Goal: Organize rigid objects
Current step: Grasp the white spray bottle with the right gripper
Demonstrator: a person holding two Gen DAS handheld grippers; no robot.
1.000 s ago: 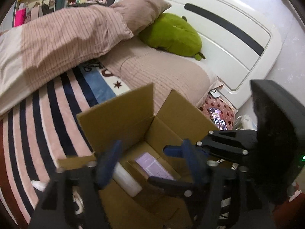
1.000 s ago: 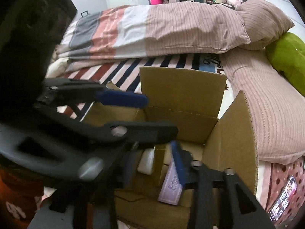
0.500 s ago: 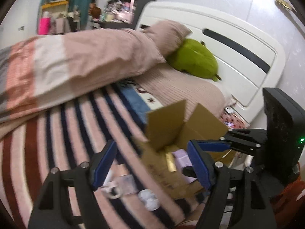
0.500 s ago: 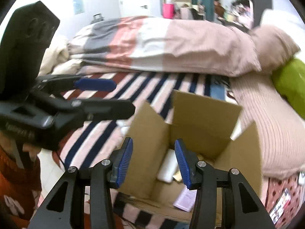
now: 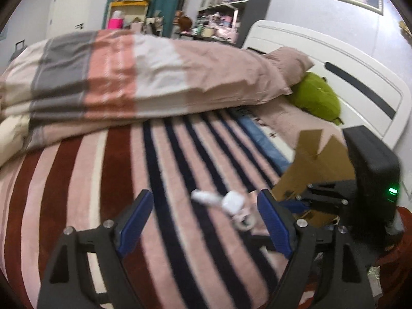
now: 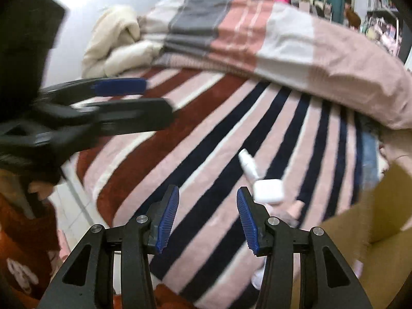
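Two grippers up over the bed, both empty. Left gripper [image 5: 203, 221] is held low over the striped blanket [image 5: 167, 180], aimed along the bed toward the folded duvet [image 5: 128, 77]; its blue pads stand wide apart with nothing between them. Right gripper [image 6: 207, 219] sits at the near edge of the blanket, angled forward and down, pads apart, nothing clamped. In the right wrist view the left gripper shows side-on at upper left, fingers pointing right, above the blanket.

White rounded case [image 6: 267, 190] lies flat on the blanket just ahead and right of the right gripper's right pad, not touching it. White tube-shaped item [image 6: 247, 166] lies touching or just beside the case, long axis running diagonally up-left, away from the case. Same pair in the left wrist view: case [image 5: 233, 202], tube [image 5: 206, 197] extending left. Small pinkish ring-like item [image 5: 244, 221] just beside the case; motion blur, can't tell what it is.

Cardboard box [image 5: 316, 164] stands on the bed to the right of the items, flaps up. Green plush [image 5: 316, 97] lies by the headboard [image 5: 347, 72].
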